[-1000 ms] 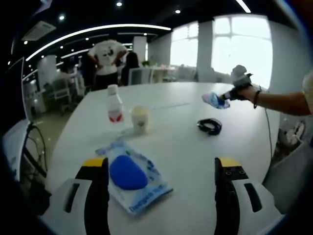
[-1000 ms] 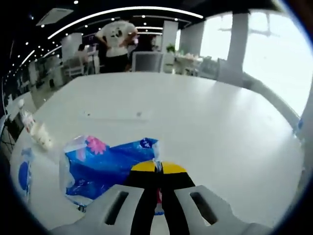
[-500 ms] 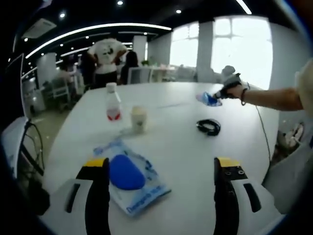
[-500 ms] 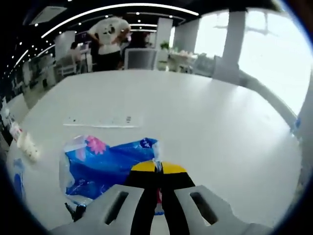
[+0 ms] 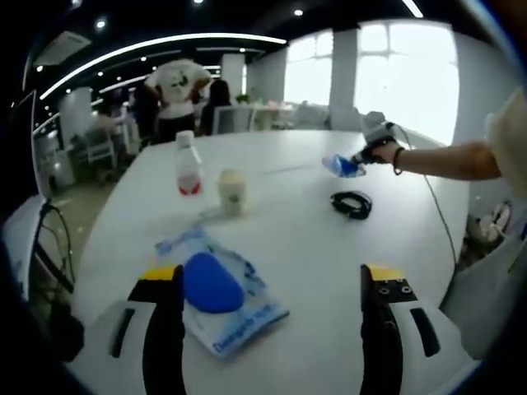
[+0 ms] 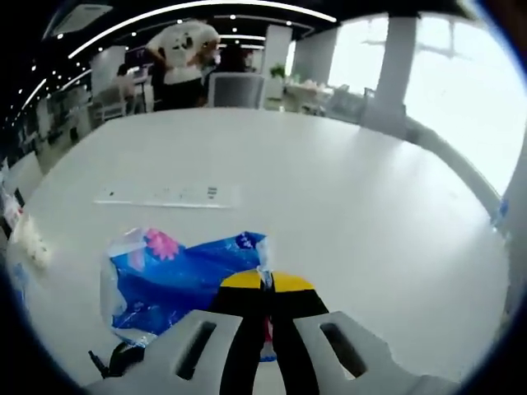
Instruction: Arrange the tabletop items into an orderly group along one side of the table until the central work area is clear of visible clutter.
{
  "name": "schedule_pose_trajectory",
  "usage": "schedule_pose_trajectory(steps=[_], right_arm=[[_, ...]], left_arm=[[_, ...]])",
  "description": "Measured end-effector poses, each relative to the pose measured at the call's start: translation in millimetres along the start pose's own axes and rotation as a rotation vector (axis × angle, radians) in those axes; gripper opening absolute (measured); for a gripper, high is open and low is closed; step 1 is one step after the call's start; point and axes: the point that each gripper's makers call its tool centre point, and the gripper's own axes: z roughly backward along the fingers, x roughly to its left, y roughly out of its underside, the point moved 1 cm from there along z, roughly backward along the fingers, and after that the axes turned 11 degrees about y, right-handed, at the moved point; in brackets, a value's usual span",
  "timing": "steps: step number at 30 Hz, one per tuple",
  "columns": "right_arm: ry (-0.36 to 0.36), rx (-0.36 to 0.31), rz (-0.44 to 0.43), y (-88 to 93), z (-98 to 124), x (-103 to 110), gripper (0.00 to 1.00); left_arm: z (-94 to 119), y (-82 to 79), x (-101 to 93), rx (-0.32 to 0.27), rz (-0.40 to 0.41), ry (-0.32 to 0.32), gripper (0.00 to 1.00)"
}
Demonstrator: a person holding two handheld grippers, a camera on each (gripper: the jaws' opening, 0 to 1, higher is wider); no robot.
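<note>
The large white oval tabletop (image 5: 313,247) carries everything, and the step in hand looks like a carry: the right tongs (image 6: 265,288) are pressed together on the edge of a crinkled blue plastic packet with a pink flower print (image 6: 177,276), which hangs above the tabletop. In the left gripper view the same right tongs (image 5: 356,161) show far across the tabletop at the end of the person's outstretched arm, with the blue packet (image 5: 339,166) raised clear of the surface. My judgement is that the packet is headed for wherever the group is meant to form, so the next move calls for setting it down beside the other items and only then parting the tongs.

The left tongs (image 5: 272,284) are spread wide and pinch nothing. Between them, hard by the left-hand jaw, lies a flat clear pouch with a blue oval pad inside and blue lettering (image 5: 218,288); whether the jaw touches it I cannot tell.

Farther off stand a clear plastic bottle with a red label (image 5: 188,164) and, just beside it, a pale paper cup (image 5: 232,191). A coiled black cable or strap (image 5: 352,203) lies apart from them, nearer the raised packet. A thin flat white strip with small dark marks (image 6: 169,195) lies on the tabletop beyond the packet in the right gripper view.
</note>
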Motion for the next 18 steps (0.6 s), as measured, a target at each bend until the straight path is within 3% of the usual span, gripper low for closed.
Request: schedule_pose_trajectory(steps=[18], right_arm=[[0.015,-0.007,0.041,12.5,-16.7,5.1,0.01]], left_arm=[[1.7,9.9,8.0,0.031,0.011,-0.016,0.84]])
